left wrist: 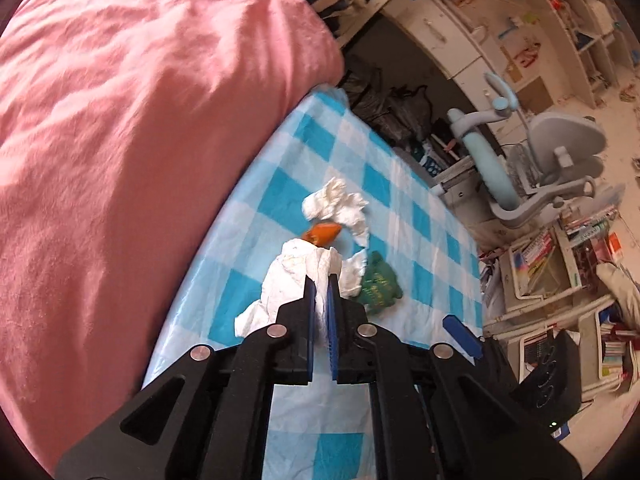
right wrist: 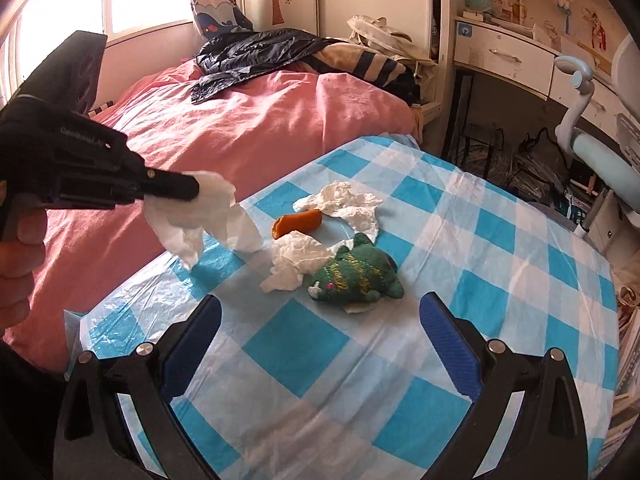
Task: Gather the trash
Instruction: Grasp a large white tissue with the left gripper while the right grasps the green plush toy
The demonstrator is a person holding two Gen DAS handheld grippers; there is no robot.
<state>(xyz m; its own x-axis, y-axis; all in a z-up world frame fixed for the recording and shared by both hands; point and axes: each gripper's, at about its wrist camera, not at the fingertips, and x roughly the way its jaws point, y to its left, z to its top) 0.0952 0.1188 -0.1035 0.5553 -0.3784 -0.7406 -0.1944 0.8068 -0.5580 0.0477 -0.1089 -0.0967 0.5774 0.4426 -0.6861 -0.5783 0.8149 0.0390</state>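
My left gripper point(left wrist: 321, 280) is shut on a crumpled white tissue point(left wrist: 292, 280), which hangs off the table's near left side; from the right wrist view that gripper point(right wrist: 192, 186) holds the tissue point(right wrist: 200, 212) above the cloth. On the blue-and-white checked tablecloth point(right wrist: 304, 344) lie two more crumpled tissues point(right wrist: 344, 200) point(right wrist: 294, 260), an orange peel-like scrap point(right wrist: 298, 222) and a small green plush toy point(right wrist: 356, 276). My right gripper point(right wrist: 320, 328) stands open just short of the toy, with nothing between its fingers.
A pink bedcover point(right wrist: 248, 120) with a dark jacket point(right wrist: 256, 54) lies left of and behind the table. A grey-blue desk chair point(left wrist: 560, 152), white desk drawers point(right wrist: 504, 56) and shelves of books point(left wrist: 560, 256) crowd the right side. A person's hand point(right wrist: 20, 256) holds the left gripper.
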